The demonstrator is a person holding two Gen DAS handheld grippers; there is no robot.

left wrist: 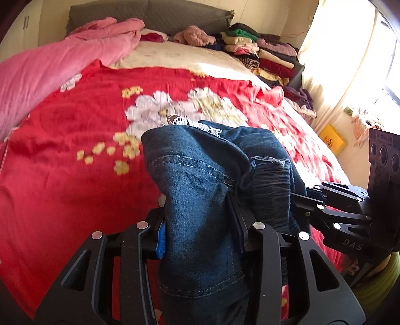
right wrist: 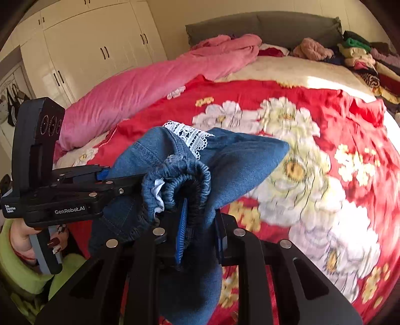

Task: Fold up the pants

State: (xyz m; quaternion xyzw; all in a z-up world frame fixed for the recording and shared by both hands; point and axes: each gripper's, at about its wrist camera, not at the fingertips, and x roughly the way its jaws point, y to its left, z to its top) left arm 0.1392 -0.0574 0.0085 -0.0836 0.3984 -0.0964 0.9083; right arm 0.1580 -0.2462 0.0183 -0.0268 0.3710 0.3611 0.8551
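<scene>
Blue denim pants [left wrist: 200, 162] with an elastic waistband and white lace trim [right wrist: 190, 137] hang bunched above the bed. In the left wrist view my left gripper [left wrist: 200, 232] is shut on a thick fold of the denim, its blue pad [left wrist: 161, 237] pressed against the cloth. My right gripper [left wrist: 298, 197] comes in from the right and grips the gathered waistband beside it. In the right wrist view the right gripper [right wrist: 201, 237] is shut on the pants [right wrist: 237, 160] at the waistband. The left gripper [right wrist: 136, 178], held by a hand in a green sleeve, pinches the same bunch from the left.
Under the pants lies a red floral blanket [left wrist: 75, 150] on the bed. A pink quilt [right wrist: 140, 95] runs along the far side. Stacked folded clothes [left wrist: 262, 52] sit by the grey headboard [left wrist: 150, 15]. White wardrobes [right wrist: 100, 50] and a sunlit curtain [left wrist: 332, 50] flank the bed.
</scene>
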